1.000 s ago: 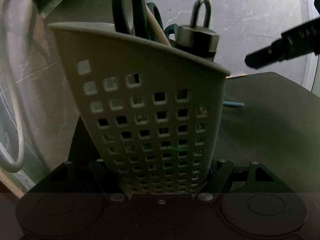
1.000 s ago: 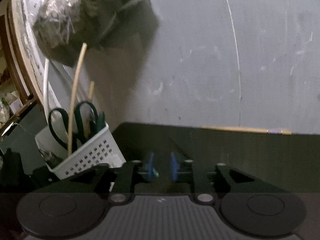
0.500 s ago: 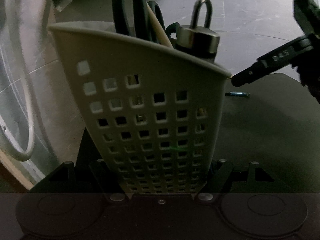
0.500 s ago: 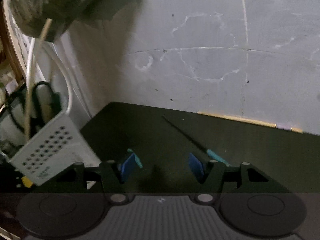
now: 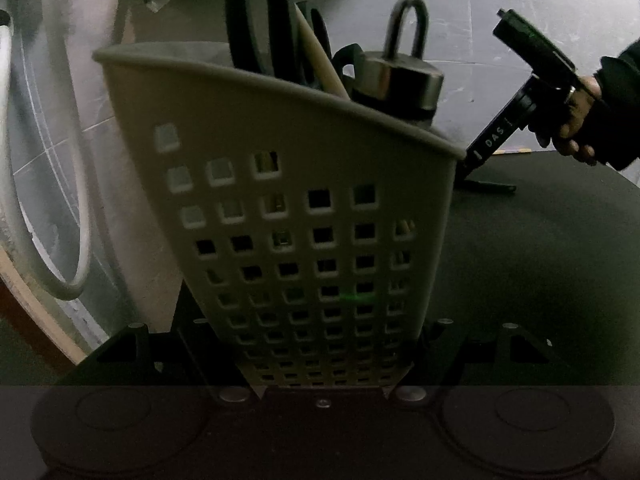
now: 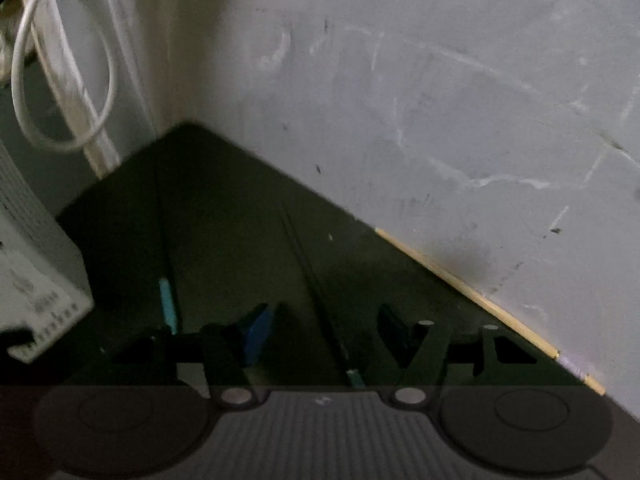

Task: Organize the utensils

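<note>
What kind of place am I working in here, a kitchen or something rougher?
Probably a utility corner or storeroom, not a fitted kitchen. A small dark table stands in the corner of a scuffed grey wall, a loose white cable hangs beside it, and the perforated caddy holds scissors rather than cutlery.

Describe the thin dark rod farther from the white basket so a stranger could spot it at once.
Find the dark tabletop against the pale wall. Two thin dark rods with teal ends lie on it; the wanted rod is nearer the wooden stick at the table's edge, its twin nearer the white basket.
</note>
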Available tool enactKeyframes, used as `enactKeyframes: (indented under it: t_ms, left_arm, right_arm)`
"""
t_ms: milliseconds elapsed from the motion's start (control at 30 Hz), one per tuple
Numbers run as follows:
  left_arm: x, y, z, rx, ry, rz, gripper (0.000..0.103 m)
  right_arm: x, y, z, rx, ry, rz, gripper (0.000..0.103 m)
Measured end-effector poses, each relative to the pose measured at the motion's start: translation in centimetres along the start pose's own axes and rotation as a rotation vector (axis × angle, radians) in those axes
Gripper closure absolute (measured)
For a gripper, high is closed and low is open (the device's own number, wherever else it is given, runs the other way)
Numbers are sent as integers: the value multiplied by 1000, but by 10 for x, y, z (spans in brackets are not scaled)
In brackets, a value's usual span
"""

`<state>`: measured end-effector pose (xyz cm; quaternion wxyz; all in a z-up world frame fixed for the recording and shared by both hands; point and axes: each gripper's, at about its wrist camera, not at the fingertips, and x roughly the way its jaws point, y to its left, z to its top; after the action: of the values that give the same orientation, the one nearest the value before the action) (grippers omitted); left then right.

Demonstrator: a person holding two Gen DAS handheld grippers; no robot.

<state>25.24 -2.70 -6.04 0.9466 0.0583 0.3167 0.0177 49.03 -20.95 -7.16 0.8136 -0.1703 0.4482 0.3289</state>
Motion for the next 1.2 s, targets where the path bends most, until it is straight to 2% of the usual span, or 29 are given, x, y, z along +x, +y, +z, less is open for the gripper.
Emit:
enactKeyframes:
  t_ms: [133,233,300,333,533,633,767,833,967,1067,1200]
  left_arm:
    - [3,-3,1,-3,-1,1,26]
    - [3,-3,1,-2,-1,1,26]
    - [3,-3,1,-3,-1,2,26]
    - [3,-3,1,-2,-1,2,26]
    - [2,-5,0,1,-3,-5,26]
    - [4,-5,1,7,-6,-12,26]
    - [7,3,0,12,-8,-24,26]
    - [8,4,-1,19,-8,-32,26]
    - [7,14,-2,31,-12,-48,26]
    - [8,19,-2,38,-13,-58,26]
    - [10,24,-1,44,-16,-67,26]
  right_arm:
    - [9,0,6,-53,72,13,60]
    - [14,1,13,-63,91,33,69]
    - [18,3,19,-63,104,44,80]
    - [18,5,21,-66,110,42,94]
    - [21,7,28,-8,133,34,98]
    - [9,10,14,59,76,32,98]
    - [-22,19,-17,174,-65,38,98]
    - [-45,28,-34,240,-168,46,98]
    - [-100,53,-63,368,-443,93,98]
    - [-138,82,-67,411,-641,136,97]
    - [-171,118,-49,401,-850,229,97]
